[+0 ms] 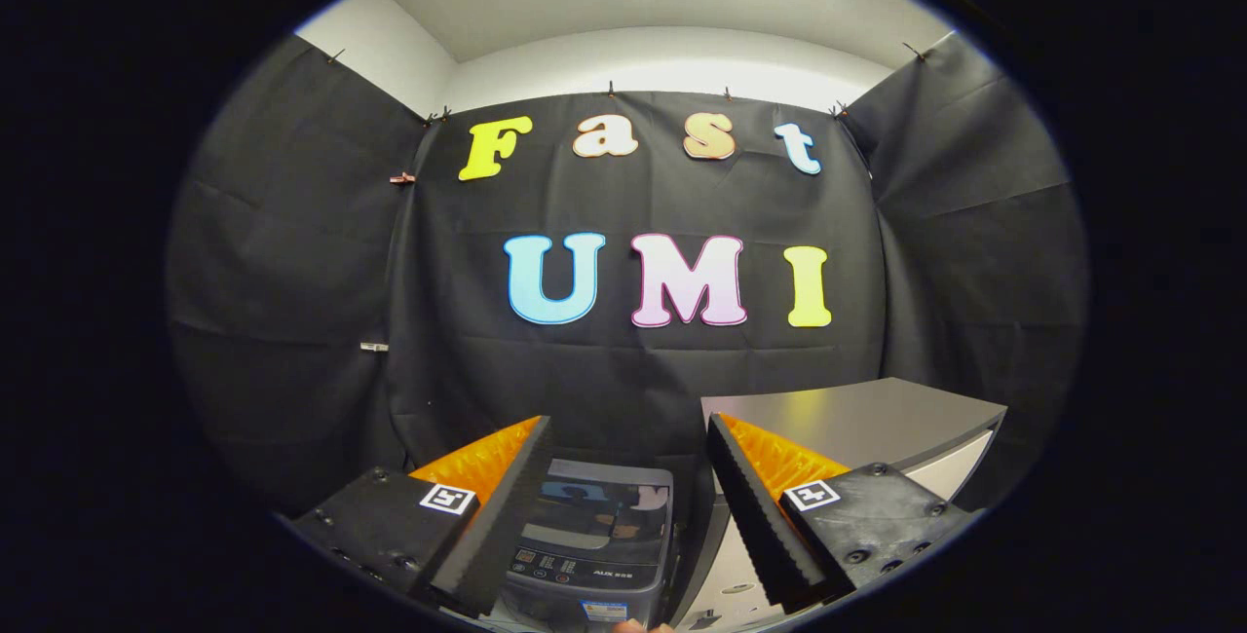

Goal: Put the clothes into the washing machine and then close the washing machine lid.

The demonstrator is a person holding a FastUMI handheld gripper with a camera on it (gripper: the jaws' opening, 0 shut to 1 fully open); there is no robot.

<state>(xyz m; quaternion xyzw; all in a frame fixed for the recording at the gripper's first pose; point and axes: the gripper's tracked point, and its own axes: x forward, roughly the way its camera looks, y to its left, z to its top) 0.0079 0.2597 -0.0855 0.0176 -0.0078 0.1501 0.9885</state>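
Note:
A small grey washing machine (594, 536) stands below and just ahead of my fingers, seen between them. Its dark glossy lid (599, 506) lies flat and shut, with a control strip along its near edge. My gripper (628, 438) hangs above it, open, with nothing between the two fingers. No clothes are in sight.
To the right of the machine stands a grey cabinet with a flat top (857, 414), partly behind my right finger. A fingertip of a person (633, 626) shows at the very bottom. Black cloth walls close the booth on three sides.

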